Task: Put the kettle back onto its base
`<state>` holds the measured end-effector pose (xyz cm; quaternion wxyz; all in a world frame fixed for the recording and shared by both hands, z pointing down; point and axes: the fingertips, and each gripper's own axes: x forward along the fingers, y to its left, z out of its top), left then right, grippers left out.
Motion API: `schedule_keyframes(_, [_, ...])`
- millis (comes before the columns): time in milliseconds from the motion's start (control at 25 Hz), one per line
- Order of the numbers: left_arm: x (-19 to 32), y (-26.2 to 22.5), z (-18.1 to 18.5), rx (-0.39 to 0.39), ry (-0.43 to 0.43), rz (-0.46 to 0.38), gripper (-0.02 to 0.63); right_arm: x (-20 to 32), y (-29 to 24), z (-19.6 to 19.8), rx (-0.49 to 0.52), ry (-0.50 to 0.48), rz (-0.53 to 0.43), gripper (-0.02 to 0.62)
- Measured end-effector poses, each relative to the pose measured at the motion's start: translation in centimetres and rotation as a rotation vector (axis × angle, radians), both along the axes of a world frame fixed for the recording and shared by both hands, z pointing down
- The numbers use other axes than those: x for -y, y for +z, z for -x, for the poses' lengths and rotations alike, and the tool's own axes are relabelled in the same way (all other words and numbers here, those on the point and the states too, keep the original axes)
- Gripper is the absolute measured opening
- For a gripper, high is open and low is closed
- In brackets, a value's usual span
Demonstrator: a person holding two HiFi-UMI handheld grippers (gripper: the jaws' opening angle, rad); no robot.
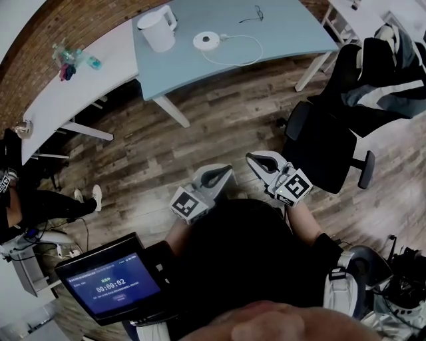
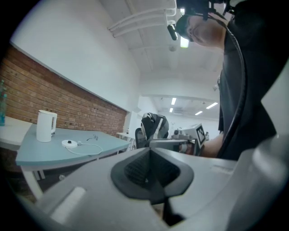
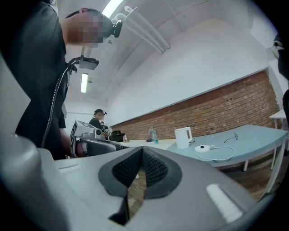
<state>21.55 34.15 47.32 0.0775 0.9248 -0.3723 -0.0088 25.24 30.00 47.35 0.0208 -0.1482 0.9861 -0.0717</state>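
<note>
The left claw [image 1: 221, 171] and right claw [image 1: 255, 160] are both closed, empty. The upright kettle [image 1: 158, 28] stands well ahead, leftward, nearer the left claw, its base [image 1: 208, 40] beside it.

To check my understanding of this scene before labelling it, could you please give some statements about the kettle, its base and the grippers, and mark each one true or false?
1. The kettle stands on its base. False: it stands on the table beside the base, apart from it.
2. The left gripper and the right gripper are both shut with nothing between the jaws. True.
3. A pair of glasses lies on the same table as the kettle. True.
4. The base has no cord. False: a white cord loops out from it across the table.
</note>
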Motion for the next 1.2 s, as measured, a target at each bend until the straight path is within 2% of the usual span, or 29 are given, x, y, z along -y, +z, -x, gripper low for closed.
schedule_keyframes(120, [1.0,-0.7,1.1,0.002,-0.012,0.039,-0.002,1.0,0.0,1.4,-0.004,-0.017,-0.004,0.005])
schedule_keyframes(320, [3.2,-0.7,3.9,-0.005,-0.037,0.047,-0.002,3.3,0.2,3.9,-0.012,-0.031,0.008,0.005])
schedule_keyframes(480, [4.3,-0.3,5.7,-0.019,-0.048,0.014,-0.002,4.6,0.5,5.8,-0.017,-0.051,0.014,0.005])
schedule_keyframes(640, [5.8,0.2,8.2,-0.011,-0.084,0.021,-0.003,6.1,0.4,8.2,-0.02,-0.075,0.011,0.005])
schedule_keyframes(840, [7.7,0.0,10.6,-0.012,-0.074,0.046,-0.002,8.7,-0.2,10.9,0.024,-0.068,0.063,0.005])
schedule_keyframes(1200, [11.6,-1.9,15.0,-0.016,-0.094,0.006,-0.002,11.6,-0.3,14.7,-0.014,-0.05,0.028,0.005])
